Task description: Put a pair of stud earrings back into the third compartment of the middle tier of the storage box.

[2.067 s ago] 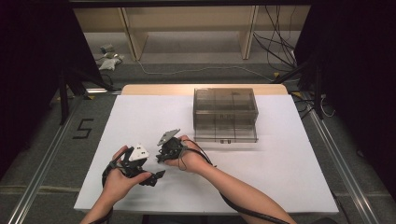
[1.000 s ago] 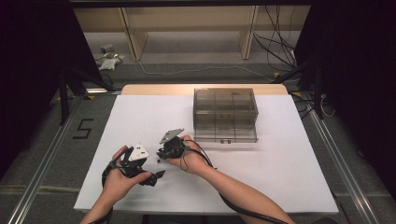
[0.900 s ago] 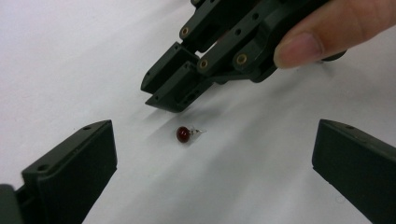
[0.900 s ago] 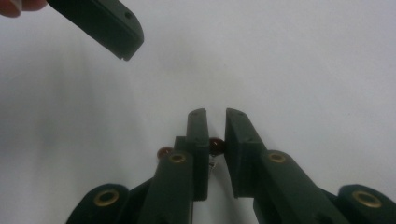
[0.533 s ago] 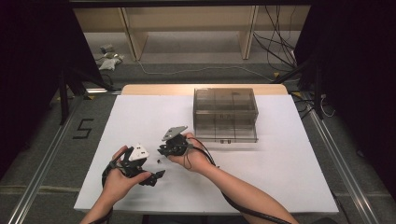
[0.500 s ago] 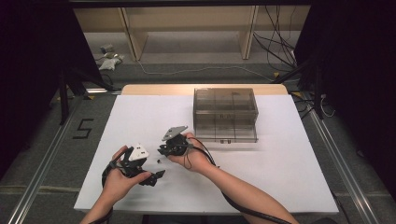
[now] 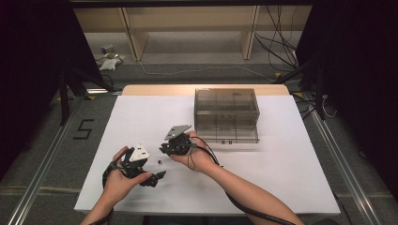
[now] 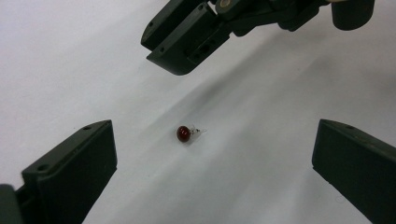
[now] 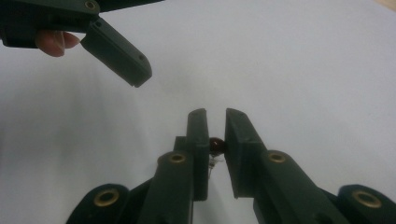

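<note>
Right gripper (image 9: 215, 126) angles down to the white table (image 7: 291, 164), jaws nearly shut w/ one small red bead (image 9: 216, 144) between them; pad contact unclear, probably not gripped. Bead lies on table. Left gripper (image 8: 215, 158) rests low, jaws wide, empty. One smoky plastic drawer box (image 7: 226, 115) stands well behind.

I see a dark red bead (image 8: 183, 133) with a clear, glassy stub, lying between the black jaws of my left hand-held gripper (image 8: 212, 163). The bench (image 7: 291, 164) under it is plain white. Beyond my right hand-held gripper (image 7: 165, 151) stands a smoky grey translucent box (image 7: 226, 115).
</note>
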The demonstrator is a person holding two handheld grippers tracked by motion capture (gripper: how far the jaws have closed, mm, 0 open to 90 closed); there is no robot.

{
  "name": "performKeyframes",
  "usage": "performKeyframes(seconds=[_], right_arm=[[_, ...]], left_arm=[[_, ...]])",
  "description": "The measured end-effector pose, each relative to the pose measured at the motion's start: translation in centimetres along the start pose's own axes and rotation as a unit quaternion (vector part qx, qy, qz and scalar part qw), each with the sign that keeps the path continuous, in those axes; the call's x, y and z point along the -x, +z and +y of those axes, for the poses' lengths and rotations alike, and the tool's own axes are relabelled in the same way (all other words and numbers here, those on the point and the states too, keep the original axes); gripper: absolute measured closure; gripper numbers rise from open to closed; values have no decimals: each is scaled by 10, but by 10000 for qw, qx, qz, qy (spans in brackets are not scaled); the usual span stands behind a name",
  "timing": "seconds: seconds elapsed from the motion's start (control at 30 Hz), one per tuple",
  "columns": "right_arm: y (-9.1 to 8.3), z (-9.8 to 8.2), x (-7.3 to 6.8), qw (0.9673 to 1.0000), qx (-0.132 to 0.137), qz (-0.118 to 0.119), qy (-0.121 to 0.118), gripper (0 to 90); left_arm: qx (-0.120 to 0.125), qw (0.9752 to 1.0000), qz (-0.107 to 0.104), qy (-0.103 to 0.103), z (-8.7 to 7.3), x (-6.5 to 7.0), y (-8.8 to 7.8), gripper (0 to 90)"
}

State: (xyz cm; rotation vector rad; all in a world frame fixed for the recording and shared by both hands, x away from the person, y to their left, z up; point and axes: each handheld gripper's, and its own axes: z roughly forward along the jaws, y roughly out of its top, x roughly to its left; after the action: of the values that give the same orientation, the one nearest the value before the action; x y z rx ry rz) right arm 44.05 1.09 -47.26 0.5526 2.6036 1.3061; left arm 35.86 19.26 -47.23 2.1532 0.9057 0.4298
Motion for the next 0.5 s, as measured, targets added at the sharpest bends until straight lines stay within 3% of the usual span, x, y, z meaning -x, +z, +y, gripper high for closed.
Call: performKeyframes(seconds=[0.5], right_arm=[[-11,0,2,9999,74,-55,-74,808]], left_arm=[[5,10000,-7,-3,0,-1,-1,1]])
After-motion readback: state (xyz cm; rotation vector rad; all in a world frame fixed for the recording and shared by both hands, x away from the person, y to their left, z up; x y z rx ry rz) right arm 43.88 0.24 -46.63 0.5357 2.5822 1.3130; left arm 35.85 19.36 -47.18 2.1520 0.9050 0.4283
